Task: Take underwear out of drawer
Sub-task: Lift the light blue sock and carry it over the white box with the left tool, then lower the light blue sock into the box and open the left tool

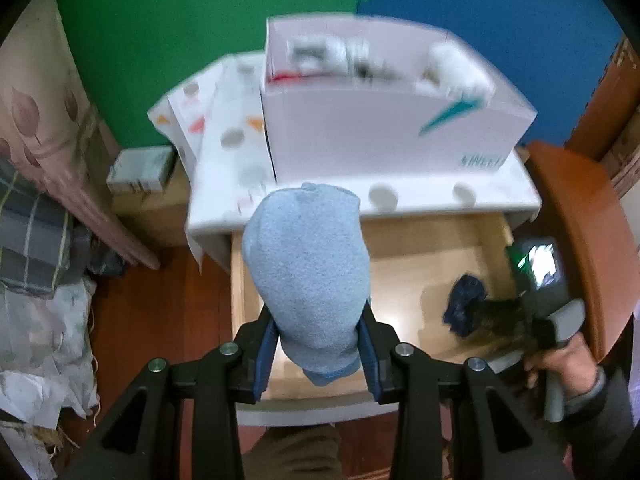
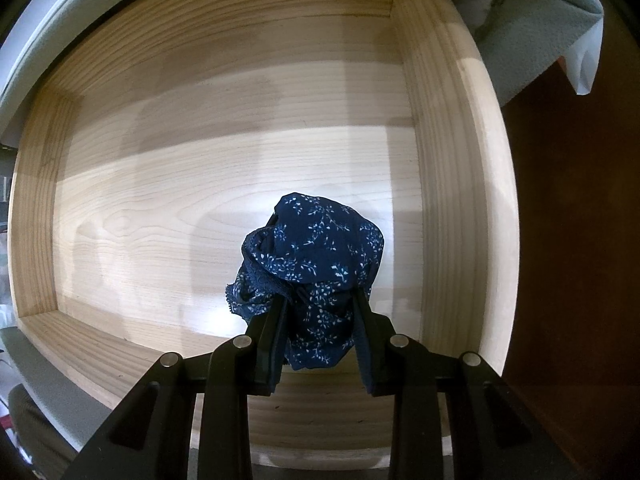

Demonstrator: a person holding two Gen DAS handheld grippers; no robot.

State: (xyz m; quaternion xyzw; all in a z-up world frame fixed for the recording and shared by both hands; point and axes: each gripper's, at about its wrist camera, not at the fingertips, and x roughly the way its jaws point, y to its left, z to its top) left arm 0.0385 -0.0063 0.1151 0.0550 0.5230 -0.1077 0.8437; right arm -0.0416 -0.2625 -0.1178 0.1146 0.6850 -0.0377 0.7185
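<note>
Pale pine fills most of what I see through the right wrist camera: the open drawer (image 2: 224,184) has a bare grained floor, low wooden walls all round and a grey-white front edge at the lower left. From the left wrist camera I look down on the white dresser (image 1: 424,200) that the drawer is pulled out of, with a white cardboard box (image 1: 384,136) marked in teal standing on its top and patterned white sheets (image 1: 224,120) lying beside the box. Behind the dresser the wall is padded with green mat (image 1: 168,40) on the left and blue on the right. Next in size is the light blue underwear (image 1: 308,276): my left gripper (image 1: 316,348) has its jaws partly closed on the lower end of this bundle, pads pressed into both sides, and it is held up above the drawer's left part. Smaller still, the navy floral underwear (image 2: 316,276) sits bunched near the right side of the drawer, and my right gripper (image 2: 320,340) points down with its jaws narrowed on it, fabric bulging between the pads. I cannot tell whether that bundle rests on the drawer floor.
</note>
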